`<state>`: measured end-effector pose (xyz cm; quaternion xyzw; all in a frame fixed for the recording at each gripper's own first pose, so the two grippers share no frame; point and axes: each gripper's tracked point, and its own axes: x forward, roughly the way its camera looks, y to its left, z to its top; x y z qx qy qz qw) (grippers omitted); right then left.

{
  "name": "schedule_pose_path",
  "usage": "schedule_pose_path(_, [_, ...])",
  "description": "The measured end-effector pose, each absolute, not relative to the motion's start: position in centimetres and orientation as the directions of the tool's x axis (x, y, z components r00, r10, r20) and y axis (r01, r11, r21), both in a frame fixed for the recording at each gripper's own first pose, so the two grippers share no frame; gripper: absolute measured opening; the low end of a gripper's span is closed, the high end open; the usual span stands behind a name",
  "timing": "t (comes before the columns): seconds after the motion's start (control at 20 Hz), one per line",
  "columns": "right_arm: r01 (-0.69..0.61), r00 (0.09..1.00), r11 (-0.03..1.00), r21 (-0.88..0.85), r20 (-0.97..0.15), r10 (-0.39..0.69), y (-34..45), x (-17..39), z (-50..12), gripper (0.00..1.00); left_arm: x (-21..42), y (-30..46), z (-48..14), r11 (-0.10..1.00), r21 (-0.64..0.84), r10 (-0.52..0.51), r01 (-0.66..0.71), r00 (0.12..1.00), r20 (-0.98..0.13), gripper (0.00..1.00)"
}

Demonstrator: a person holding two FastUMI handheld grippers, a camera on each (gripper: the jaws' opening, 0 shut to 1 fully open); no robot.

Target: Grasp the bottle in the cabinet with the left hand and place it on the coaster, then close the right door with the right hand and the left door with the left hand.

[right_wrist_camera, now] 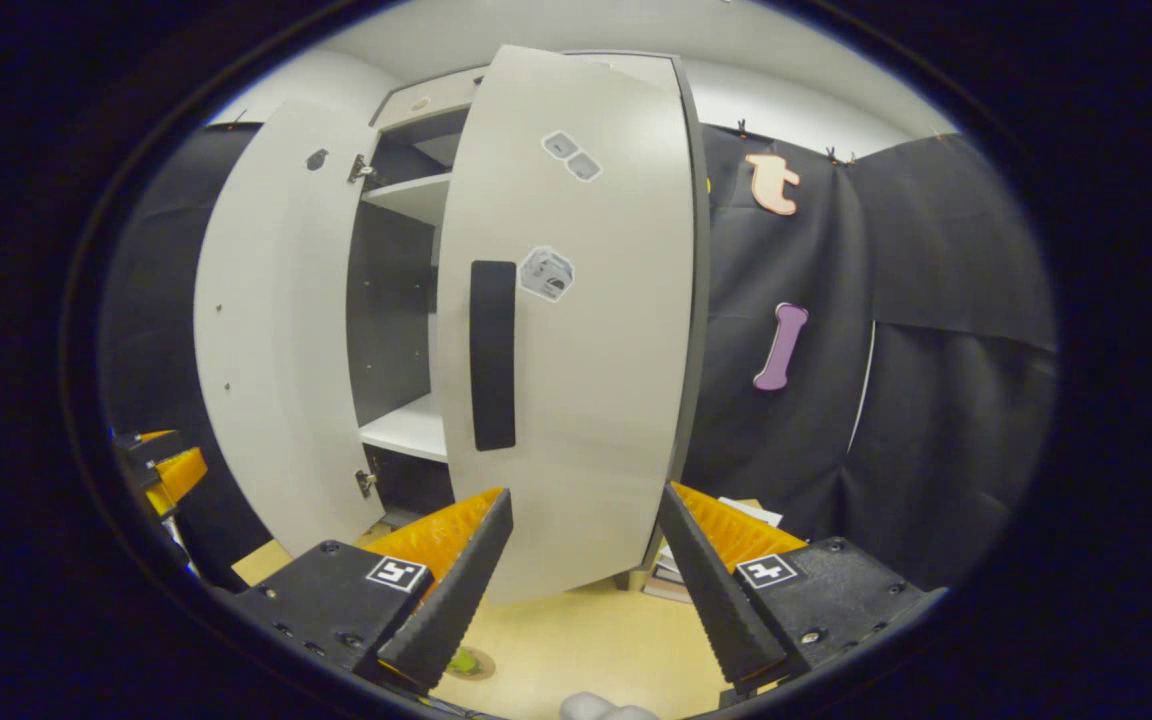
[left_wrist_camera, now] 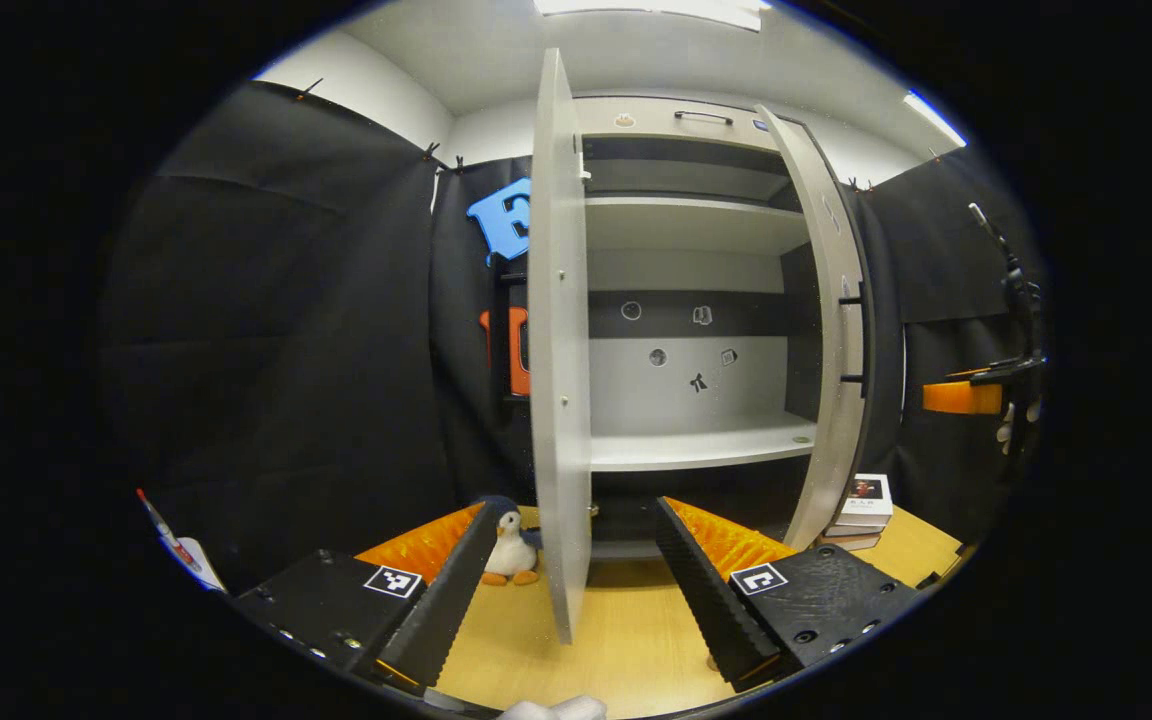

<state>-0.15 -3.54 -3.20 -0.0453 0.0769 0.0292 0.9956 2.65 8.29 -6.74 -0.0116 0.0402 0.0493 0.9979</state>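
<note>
Wooden tabletop (left_wrist_camera: pixel 626 640) before cabinet (left_wrist_camera: pixel 696 400); left gripper (left_wrist_camera: pixel 571 560) and right gripper (right_wrist_camera: pixel 584 555) jaws wide apart, empty; both doors ajar.

A wooden table (left_wrist_camera: pixel 626 640) is carrying the cabinet (left_wrist_camera: pixel 696 300), with a toy penguin (left_wrist_camera: pixel 511 548) and stacked books (left_wrist_camera: pixel 861 510) sitting beside it.

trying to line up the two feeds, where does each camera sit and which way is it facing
Left gripper view: rides the left gripper, facing into the open cabinet past the left door edge-on; its own open fingers at the bottom, the other gripper far right.
Right gripper view: rides the right gripper, facing the right door front with its dark handle; own open fingers below.
Shared: the cabinet, both doors, the wooden table, the books.
</note>
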Motion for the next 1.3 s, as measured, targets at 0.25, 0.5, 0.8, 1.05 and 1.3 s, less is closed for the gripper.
schedule_pose_path(0.25, [-0.021,0.978,0.999,-0.047,-0.207,0.011,-3.5,-2.3,-4.8,0.95,3.6,14.2,-5.7,0.987,-0.001,0.163,-0.164,0.985,-0.056,0.96])
schedule_pose_path(0.5, [0.011,0.975,0.999,-0.049,-0.222,-0.022,-3.9,-3.4,-5.2,0.95,6.3,19.9,-2.3,0.969,0.027,0.246,-0.246,0.969,0.004,0.96])
schedule_pose_path(0.8, [0.019,0.972,0.999,-0.041,-0.233,-0.028,-4.4,-3.6,-4.7,0.95,10.1,21.2,1.0,0.962,-0.002,0.271,-0.272,0.961,0.051,0.96])
schedule_pose_path(1.05, [0.0,0.972,1.0,-0.03,-0.237,-0.007,-4.3,-3.9,-5.0,0.95,10.9,20.3,1.1,0.953,0.029,0.298,-0.3,0.953,0.059,0.92])
schedule_pose_path(1.3, [-0.026,0.973,1.0,-0.012,-0.228,0.022,-3.8,-3.5,-4.9,0.98,11.0,19.6,1.4,0.956,0.043,0.286,-0.289,0.956,0.066,0.88])
